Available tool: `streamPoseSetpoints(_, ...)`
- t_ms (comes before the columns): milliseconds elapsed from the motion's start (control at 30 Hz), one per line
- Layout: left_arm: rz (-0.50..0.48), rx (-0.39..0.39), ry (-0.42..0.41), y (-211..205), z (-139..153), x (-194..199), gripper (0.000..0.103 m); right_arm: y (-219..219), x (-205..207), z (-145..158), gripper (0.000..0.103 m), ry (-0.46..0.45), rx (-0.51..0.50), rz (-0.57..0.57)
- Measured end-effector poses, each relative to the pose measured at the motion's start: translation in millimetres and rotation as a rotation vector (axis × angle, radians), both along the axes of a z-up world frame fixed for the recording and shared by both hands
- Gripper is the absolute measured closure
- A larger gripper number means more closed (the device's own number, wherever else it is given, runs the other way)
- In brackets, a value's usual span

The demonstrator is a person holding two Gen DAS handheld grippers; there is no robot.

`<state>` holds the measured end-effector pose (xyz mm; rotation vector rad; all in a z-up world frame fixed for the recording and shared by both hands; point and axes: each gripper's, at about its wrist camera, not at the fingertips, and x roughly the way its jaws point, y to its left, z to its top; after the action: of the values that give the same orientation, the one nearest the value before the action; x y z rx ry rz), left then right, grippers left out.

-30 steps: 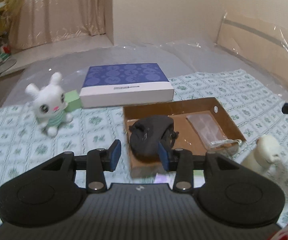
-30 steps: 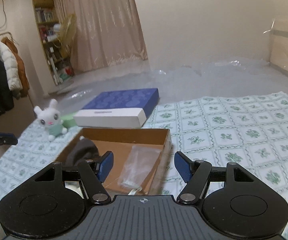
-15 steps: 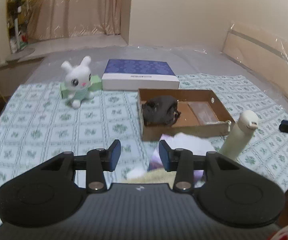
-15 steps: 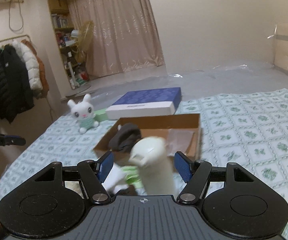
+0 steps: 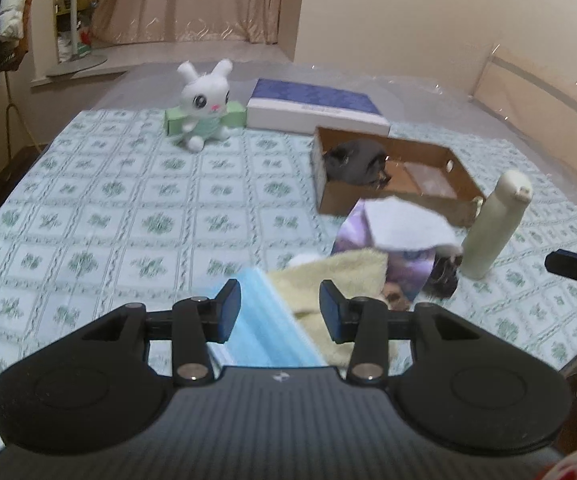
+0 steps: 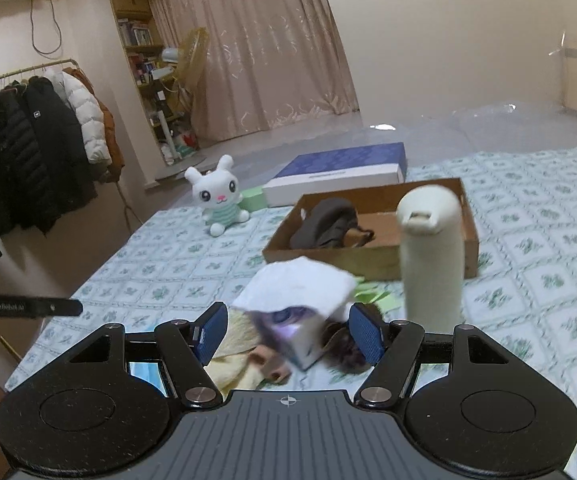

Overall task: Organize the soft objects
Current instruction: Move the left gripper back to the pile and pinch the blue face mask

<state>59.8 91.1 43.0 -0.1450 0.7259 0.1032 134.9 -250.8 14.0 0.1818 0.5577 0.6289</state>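
A pile of soft things lies near the bed's front edge: a blue face mask (image 5: pixel 264 320), a pale yellow towel (image 5: pixel 340 276), a white cloth (image 5: pixel 404 224) on a purple tissue box (image 5: pixel 408 268). My left gripper (image 5: pixel 280 312) is open above the mask and towel, empty. My right gripper (image 6: pixel 288 334) is open and empty above the tissue box (image 6: pixel 296 332) and white cloth (image 6: pixel 300 284). A brown cardboard box (image 5: pixel 428 148) holds a dark grey garment (image 5: pixel 352 160). A white plush rabbit (image 5: pixel 204 100) sits at the back.
A cream bottle (image 5: pixel 496 224) stands upright right of the pile, also in the right wrist view (image 6: pixel 432 256). A blue-lidded flat box (image 5: pixel 316 108) and a green box (image 5: pixel 236 116) lie behind. Coats (image 6: pixel 32 148) hang at left. The bed's edge is close.
Both grippers have pulled back and up from the cardboard box, toward the bed's front edge. The pile of soft things and the bottle have come into view. Both stay open.
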Motion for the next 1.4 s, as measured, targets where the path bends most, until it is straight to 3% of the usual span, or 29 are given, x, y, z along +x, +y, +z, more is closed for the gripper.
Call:
streamPoseSetpoints(167, 0.009, -0.011, 0.059, -6, -25, -8, 0.063, 16, -10, -13, 0.035, 0.049, 0.022, -0.018)
streamPoseSetpoints(367, 0.010, -0.021, 0.112, -16, -50, -10, 0.060, 32, -18, -30, 0.035, 0.091, -0.023, -0.015)
streamPoseSetpoints(733, -0.022, 0.003, 0.205, -46, -93, 18, 0.059, 42, -22, -56, 0.035, 0.150, -0.072, -0.018)
streamPoseSetpoints(1000, -0.001, 0.106, 0.233, -64, -116, 40, 0.057, 42, -16, -65, 0.035, 0.189, -0.078, -0.030)
streamPoseSetpoints(1167, 0.037, 0.154, 0.266, -52, -129, 40, 0.057, 48, -13, -71, 0.035, 0.205, -0.087, -0.025)
streamPoseSetpoints(1400, 0.172, 0.174, 0.293, 4, -130, 28, 0.057, 66, -6, -81, 0.035, 0.224, -0.095, 0.013)
